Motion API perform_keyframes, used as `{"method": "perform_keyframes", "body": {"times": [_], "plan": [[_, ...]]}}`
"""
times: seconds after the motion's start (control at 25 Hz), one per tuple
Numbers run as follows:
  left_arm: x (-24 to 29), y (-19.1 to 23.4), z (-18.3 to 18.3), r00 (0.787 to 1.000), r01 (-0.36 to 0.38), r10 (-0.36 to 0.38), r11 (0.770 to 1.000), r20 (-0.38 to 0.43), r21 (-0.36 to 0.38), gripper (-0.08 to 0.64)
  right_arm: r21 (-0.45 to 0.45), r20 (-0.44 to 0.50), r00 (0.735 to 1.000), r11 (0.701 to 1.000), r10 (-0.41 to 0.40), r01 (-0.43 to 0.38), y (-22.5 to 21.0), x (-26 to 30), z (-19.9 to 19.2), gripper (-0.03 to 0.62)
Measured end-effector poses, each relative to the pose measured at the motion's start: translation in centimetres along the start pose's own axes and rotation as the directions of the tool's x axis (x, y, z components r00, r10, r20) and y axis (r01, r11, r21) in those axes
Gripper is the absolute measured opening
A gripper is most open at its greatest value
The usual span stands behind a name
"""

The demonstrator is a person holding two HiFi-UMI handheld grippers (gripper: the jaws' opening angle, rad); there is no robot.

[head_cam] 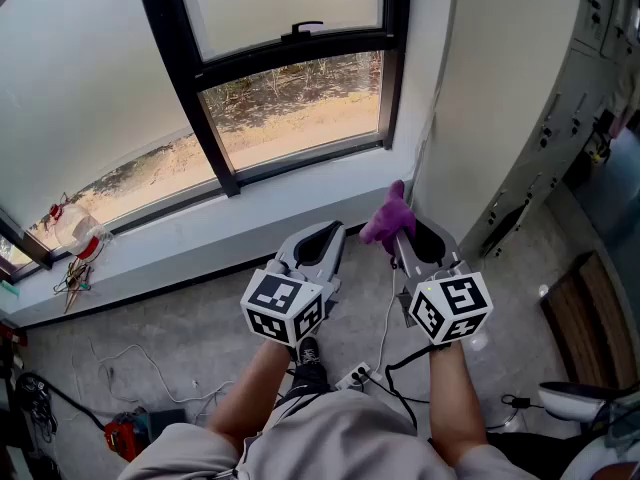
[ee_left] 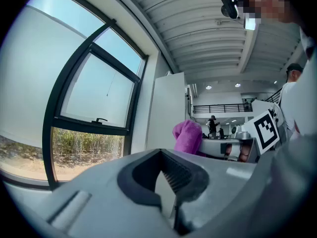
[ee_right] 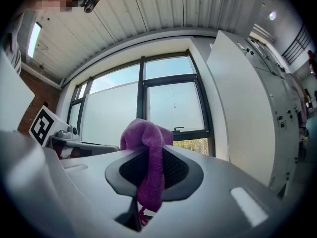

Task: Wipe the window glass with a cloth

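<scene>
Head view: both grippers low, short of window glass [head_cam: 290, 98]; right gripper [head_cam: 420, 240] grips purple cloth [head_cam: 390, 218], left gripper [head_cam: 318, 243] beside it. Left gripper view: jaws together, nothing btwn them; cloth at right. Right gripper view: jaws clamp cloth mid-fold, window ahead.

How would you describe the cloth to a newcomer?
Below the black-framed window are two grippers. The cloth sticks up from the right gripper, pinched in its jaws. It is the only purple, soft thing there; the left gripper holds nothing.
</scene>
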State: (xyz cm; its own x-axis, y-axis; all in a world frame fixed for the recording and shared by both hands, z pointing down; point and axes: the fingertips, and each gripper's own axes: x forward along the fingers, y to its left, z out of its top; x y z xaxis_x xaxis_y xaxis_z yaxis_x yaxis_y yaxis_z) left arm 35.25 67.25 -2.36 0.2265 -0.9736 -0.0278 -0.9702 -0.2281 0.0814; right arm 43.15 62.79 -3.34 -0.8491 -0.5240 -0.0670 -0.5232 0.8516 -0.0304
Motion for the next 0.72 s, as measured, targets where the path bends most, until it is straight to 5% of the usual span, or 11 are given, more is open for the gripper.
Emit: {"method": "perform_keyframes", "body": {"times": [0.72], "plan": [[-0.1,2.3,-0.8,0.999,-0.035,0.035,0.999,-0.005,-0.02,0.0,-0.039,-0.014,1.0,0.999,-0.003,0.003,0.2,1.8,-0.9,0.083]]}}
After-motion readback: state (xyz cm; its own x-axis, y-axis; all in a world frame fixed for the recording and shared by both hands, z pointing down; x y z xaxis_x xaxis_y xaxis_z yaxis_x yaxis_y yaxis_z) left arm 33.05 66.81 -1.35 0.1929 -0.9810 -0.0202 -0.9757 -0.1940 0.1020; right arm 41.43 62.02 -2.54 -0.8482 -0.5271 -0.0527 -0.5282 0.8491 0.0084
